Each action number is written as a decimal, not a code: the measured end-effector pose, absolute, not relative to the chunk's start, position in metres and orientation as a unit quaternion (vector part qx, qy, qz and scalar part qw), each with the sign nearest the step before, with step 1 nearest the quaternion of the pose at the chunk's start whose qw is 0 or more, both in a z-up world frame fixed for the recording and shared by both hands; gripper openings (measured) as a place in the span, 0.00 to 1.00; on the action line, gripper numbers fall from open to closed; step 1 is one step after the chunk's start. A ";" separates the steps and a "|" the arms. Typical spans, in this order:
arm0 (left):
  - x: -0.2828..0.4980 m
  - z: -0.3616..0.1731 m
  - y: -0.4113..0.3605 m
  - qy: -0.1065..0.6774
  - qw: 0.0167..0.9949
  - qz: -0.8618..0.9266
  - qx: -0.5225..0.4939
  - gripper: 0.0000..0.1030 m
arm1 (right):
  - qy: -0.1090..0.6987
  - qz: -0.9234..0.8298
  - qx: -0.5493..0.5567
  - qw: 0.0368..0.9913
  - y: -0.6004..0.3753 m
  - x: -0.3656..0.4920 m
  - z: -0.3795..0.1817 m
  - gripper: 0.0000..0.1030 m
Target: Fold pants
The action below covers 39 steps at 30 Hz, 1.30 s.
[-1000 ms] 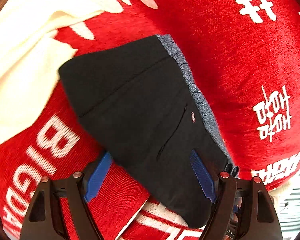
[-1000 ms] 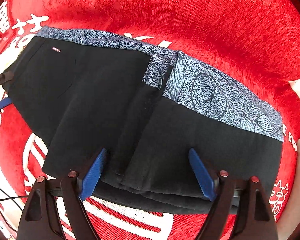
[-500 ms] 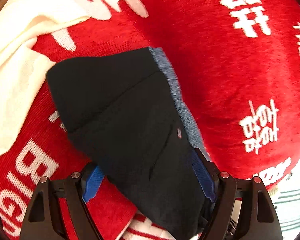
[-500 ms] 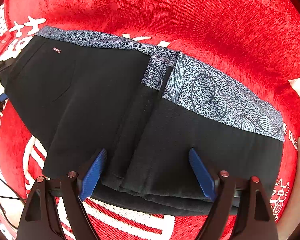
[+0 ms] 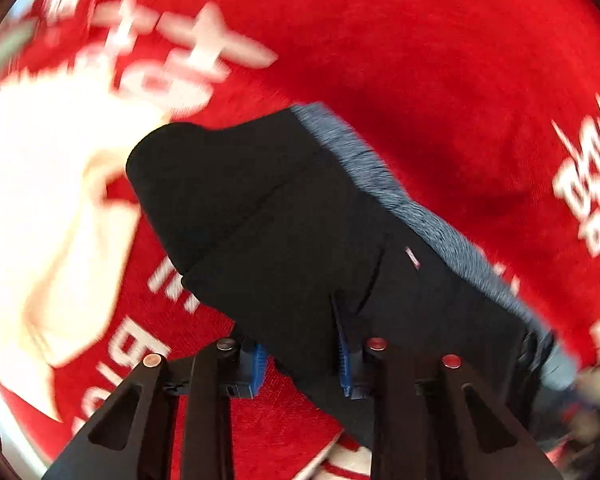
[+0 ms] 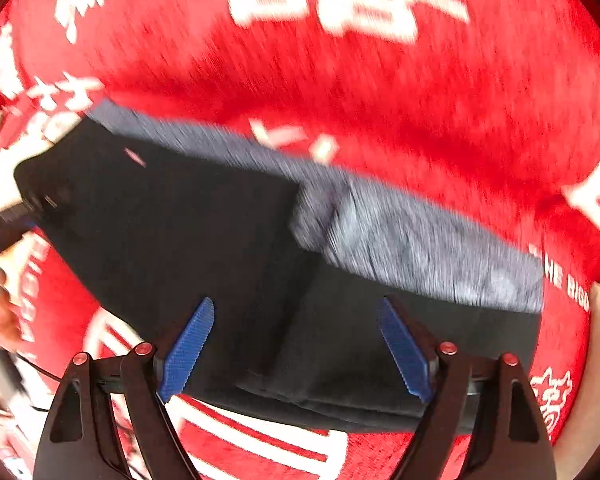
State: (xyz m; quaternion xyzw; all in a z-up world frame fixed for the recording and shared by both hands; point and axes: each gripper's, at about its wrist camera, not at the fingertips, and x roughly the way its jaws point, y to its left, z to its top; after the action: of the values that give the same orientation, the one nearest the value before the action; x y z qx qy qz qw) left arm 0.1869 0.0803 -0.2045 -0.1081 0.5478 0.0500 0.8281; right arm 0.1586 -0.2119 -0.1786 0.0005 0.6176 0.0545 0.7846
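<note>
The black pants (image 5: 284, 216) with a grey-blue patterned waistband (image 5: 420, 208) lie folded on the red cloth. My left gripper (image 5: 302, 354) is shut on the near edge of the pants, with black fabric pinched between its blue pads. In the right wrist view the same pants (image 6: 204, 232) span the frame, waistband (image 6: 420, 240) on the far side. My right gripper (image 6: 296, 344) is open, its blue pads spread over the near folded edge of the pants and holding nothing.
A red cloth (image 5: 440, 80) with white lettering covers the surface; it also shows in the right wrist view (image 6: 340, 88). A cream garment (image 5: 40, 200) lies to the left of the pants. Both views are motion-blurred.
My left gripper has closed from wide open onto the near edge of the pants. The right gripper stayed open, and its view has shifted and blurred.
</note>
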 end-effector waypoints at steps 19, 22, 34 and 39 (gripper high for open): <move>0.160 -0.177 0.004 0.491 0.859 0.017 0.142 0.27 | 0.733 0.323 -0.033 0.598 0.026 0.320 -0.145 0.97; 0.159 -0.175 0.002 0.490 0.860 0.015 0.143 0.27 | 0.746 0.318 -0.097 0.577 0.049 0.314 -0.163 0.97; 0.146 -0.158 -0.032 0.461 0.865 -0.032 0.195 0.27 | 0.725 0.305 -0.029 0.617 -0.018 0.305 -0.154 0.18; 0.132 -0.128 -0.059 0.436 0.870 -0.078 0.217 0.27 | 0.688 0.312 0.051 0.654 -0.076 0.291 -0.120 0.18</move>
State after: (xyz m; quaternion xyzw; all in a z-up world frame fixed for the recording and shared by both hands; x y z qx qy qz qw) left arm 0.1317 -0.0586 -0.1284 0.2174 0.4358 -0.0783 0.8699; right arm 0.2914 -0.0765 -0.1197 0.0514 0.6876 0.3117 0.6538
